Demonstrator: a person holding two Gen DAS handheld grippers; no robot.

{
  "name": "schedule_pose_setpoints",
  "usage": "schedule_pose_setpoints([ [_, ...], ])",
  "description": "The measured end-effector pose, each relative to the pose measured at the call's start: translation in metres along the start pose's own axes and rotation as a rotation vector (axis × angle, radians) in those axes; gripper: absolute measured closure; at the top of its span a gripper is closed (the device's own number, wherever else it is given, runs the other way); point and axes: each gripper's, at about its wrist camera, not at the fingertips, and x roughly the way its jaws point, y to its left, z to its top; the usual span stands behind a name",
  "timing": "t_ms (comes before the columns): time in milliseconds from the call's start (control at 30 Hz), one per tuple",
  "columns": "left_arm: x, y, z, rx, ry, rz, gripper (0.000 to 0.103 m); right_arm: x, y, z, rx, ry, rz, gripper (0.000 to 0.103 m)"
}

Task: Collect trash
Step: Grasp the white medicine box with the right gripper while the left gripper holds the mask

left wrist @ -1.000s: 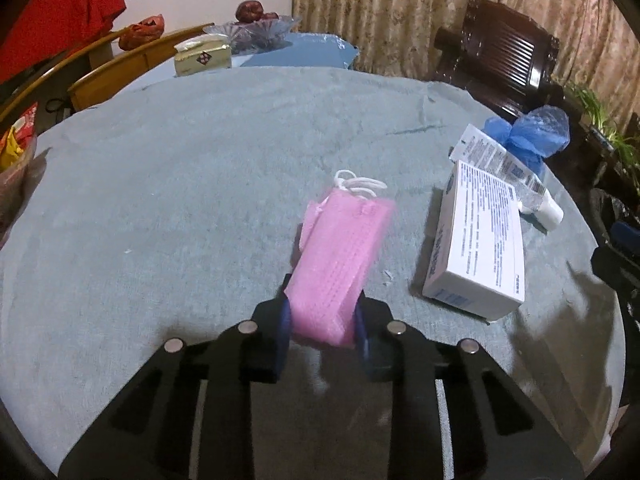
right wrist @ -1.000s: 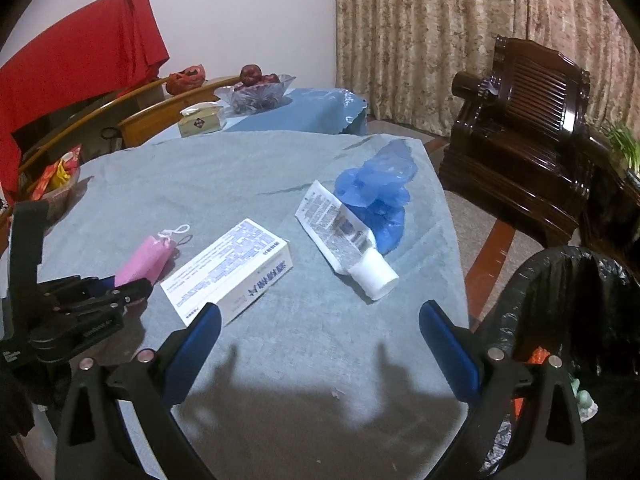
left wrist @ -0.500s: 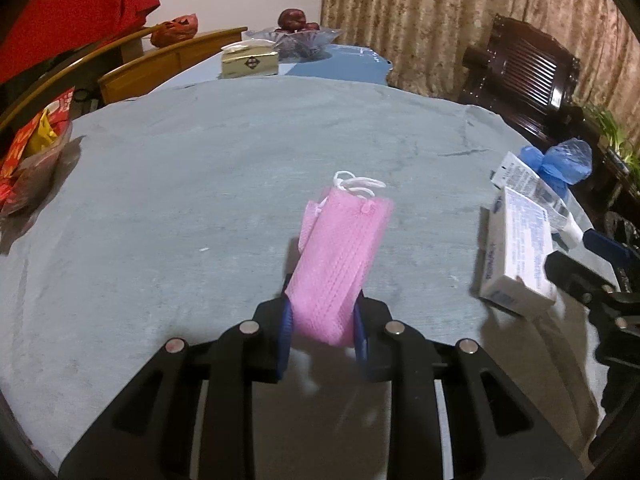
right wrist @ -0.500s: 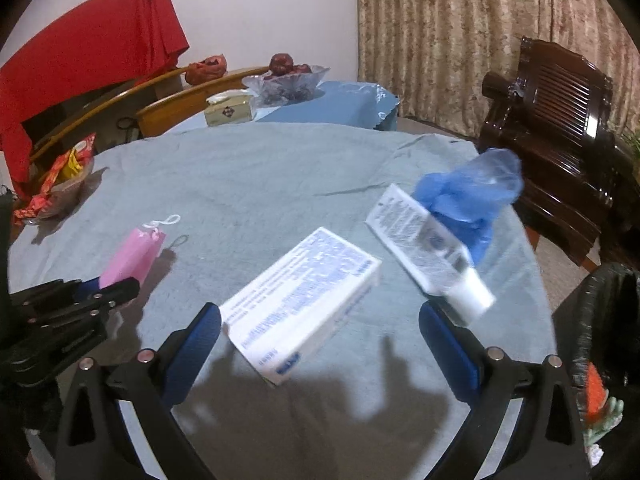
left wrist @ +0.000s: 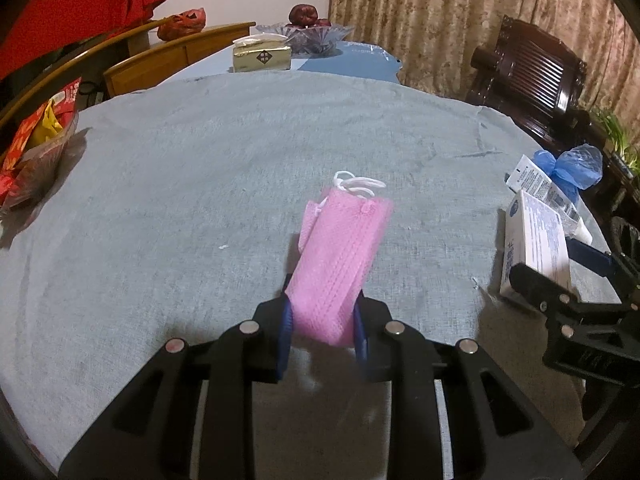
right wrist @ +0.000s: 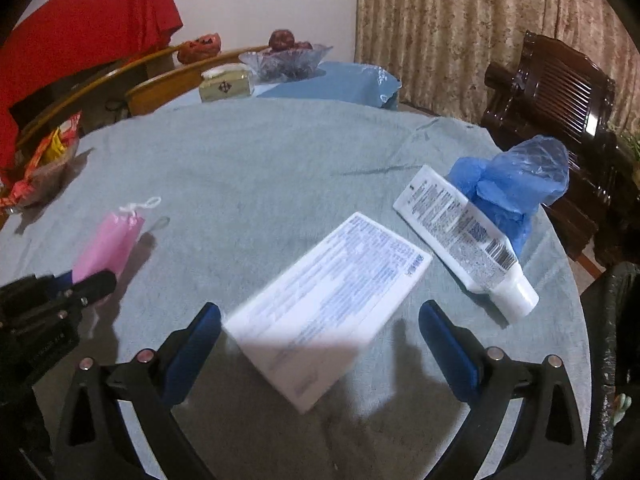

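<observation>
We are seeing dense blue print on the white rectangular cardboard box (right wrist: 328, 304) and black print with a barcode on the white plastic tube (right wrist: 460, 236), all too blurred for reading. We are also making out a dark diamond label on the cream tissue box (left wrist: 262, 58), its characters illegible.

The near end of the pink face mask (left wrist: 340, 268) is hidden between the pads of the left tongs (left wrist: 320, 334). From the right wrist, the white box (right wrist: 328, 304) is blurred at its near corner and its print is too small to read. In the left wrist view the right tongs (left wrist: 560, 276) cover part of that box. The black bin bag (right wrist: 612, 360) is cut off by the right edge. The snack packets (left wrist: 28, 152) run off the left edge.
</observation>
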Motion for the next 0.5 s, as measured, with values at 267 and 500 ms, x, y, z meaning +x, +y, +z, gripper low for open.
schedule_pose_setpoints([
  [267, -0.001, -0.01, -0.004, 0.007, 0.004, -0.015, 0.079, -0.018, -0.032, -0.013, 0.008, 0.023, -0.051, 0.006],
  [500, -0.001, -0.023, -0.004, 0.014, 0.001, -0.025, 0.079, -0.029, -0.052, -0.015, 0.041, -0.004, -0.025, 0.006],
])
